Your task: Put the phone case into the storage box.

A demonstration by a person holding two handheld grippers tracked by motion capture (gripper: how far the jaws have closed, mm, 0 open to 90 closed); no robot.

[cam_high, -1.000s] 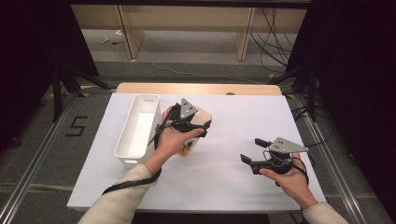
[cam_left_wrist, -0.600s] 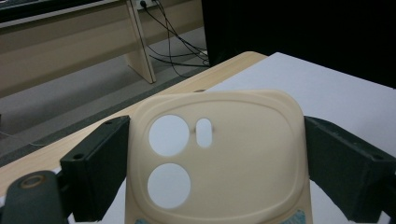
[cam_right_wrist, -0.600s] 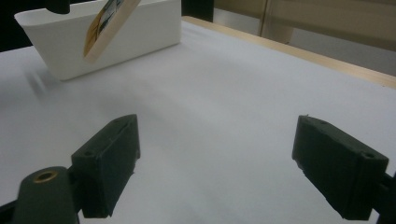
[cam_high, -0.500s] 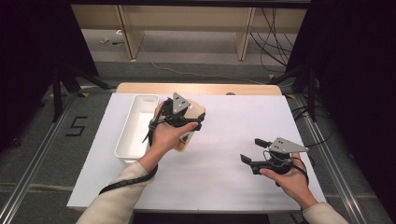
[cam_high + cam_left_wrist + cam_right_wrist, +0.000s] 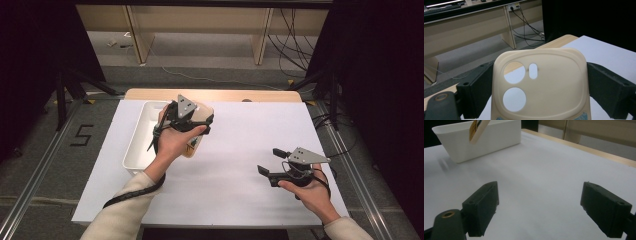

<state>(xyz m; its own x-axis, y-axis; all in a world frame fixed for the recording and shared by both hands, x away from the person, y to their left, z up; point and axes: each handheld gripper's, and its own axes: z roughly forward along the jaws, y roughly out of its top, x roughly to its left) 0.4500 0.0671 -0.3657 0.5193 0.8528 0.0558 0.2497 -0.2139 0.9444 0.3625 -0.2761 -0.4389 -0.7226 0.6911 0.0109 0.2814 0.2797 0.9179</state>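
A cream phone case [image 5: 554,82] with round camera cut-outs stands between the jaws of my left gripper [image 5: 539,75], which is shut on its two long edges. In the high view my left gripper [image 5: 192,119] holds the phone case [image 5: 193,148] above the table, at the right rim of a white bin [image 5: 137,137]. My right gripper [image 5: 271,161] rests low over the white table cover at the right, open, with nothing between its jaws. The right gripper view looks past my right gripper [image 5: 541,205] at the bin [image 5: 486,140], with the case's lower end [image 5: 477,130] hanging in front of it.
A white sheet [image 5: 240,135] covers the table, with a strip of wooden tabletop [image 5: 225,95] showing at the far edge. Beyond the table lie cables [image 5: 295,45] and bench legs on the floor. Metal rails run along both sides of the table.
My left hand has carried the phone case to the left and a little upward, toward the white bin. The right hand has kept still.
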